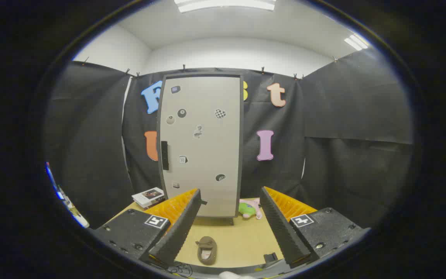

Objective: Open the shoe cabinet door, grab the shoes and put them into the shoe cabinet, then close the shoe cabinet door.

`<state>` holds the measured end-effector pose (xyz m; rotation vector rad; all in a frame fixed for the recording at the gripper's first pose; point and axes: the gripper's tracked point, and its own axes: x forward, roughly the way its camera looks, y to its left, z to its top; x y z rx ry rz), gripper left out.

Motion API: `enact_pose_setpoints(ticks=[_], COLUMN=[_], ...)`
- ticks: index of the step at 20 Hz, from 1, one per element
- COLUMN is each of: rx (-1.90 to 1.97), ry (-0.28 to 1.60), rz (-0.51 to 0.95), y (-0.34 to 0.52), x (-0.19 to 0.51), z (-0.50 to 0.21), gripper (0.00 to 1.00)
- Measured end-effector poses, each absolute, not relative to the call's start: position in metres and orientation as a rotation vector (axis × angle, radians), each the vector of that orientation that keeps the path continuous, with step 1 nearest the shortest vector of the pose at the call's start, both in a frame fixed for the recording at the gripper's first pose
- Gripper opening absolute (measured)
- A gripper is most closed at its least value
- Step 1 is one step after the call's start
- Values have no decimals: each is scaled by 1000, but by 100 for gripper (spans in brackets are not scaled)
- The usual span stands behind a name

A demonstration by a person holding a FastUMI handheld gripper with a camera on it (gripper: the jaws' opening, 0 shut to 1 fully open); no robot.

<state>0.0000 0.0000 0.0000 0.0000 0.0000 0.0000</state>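
Note:
The shoe cabinet [201, 143] stands upright at the back of the wooden table, its pale door shut, with several stickers on it and a dark handle [164, 155] on its left edge. A small brown shoe [207, 250] lies on the table between my fingers, close in front of the camera. My gripper [230, 224] is open, its two fingers spread wide, well short of the cabinet. Nothing is between the pads except the shoe lying below them.
A stack of books [149, 197] lies left of the cabinet's foot. A pink and green plush toy [251, 208] sits at the cabinet's right foot. A small black object [270, 257] lies on the wooden table [242, 240] near my right finger. Black cloth walls surround the table.

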Motion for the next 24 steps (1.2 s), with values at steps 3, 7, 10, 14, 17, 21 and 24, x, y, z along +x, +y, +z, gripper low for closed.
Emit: enact_pose_setpoints(ticks=[3, 7, 10, 14, 17, 21, 24], rx=[2, 4, 2, 9, 8, 26, 16], ry=[5, 12, 23, 37, 42, 54, 51], rz=[-3, -14, -21, -19, -17, -7, 14], y=[2, 0, 0, 4, 9, 25, 48], x=[-2, -4, -2, 1, 6, 21, 45], z=[-3, -7, -11, -17, -20, -21, -20], gripper=[100, 100, 100, 100, 100, 100, 100])
